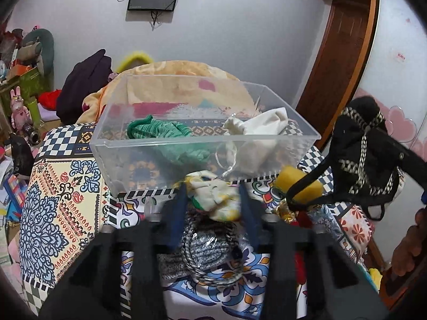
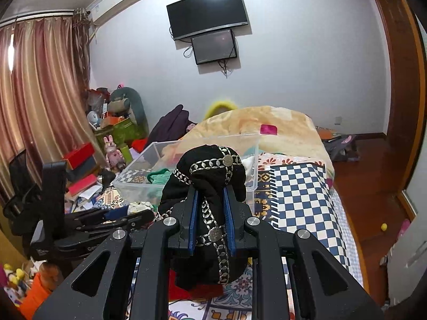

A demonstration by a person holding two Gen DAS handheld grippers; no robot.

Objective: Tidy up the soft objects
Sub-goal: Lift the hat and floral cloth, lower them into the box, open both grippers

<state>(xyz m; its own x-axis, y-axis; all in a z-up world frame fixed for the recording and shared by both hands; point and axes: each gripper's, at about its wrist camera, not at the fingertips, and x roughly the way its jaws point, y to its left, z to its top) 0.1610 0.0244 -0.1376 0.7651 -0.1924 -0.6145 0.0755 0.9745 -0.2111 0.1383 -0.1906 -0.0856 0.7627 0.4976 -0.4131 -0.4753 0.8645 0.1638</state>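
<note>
A clear plastic bin (image 1: 112, 149) stands on the patterned bed cover and holds a green knit piece (image 1: 160, 130) and a white cloth pouch (image 1: 256, 128). My left gripper (image 1: 212, 194) is open around a crumpled white and yellow cloth (image 1: 216, 197) lying in front of the bin. A grey knit item (image 1: 202, 250) with a braided cord lies beneath it. My right gripper (image 2: 210, 200) is shut on a black pouch with silver trim (image 2: 210, 170), held above the bed near the bin (image 2: 138, 165). The pouch also shows in the left wrist view (image 1: 360, 144).
A yellow sponge-like item (image 1: 296, 184) and red and gold pieces lie right of the left gripper. A folded orange blanket (image 2: 280, 128) lies behind the bin. Cluttered boxes and toys (image 2: 106, 138) stand at the left. Wooden floor (image 2: 373, 176) lies right of the bed.
</note>
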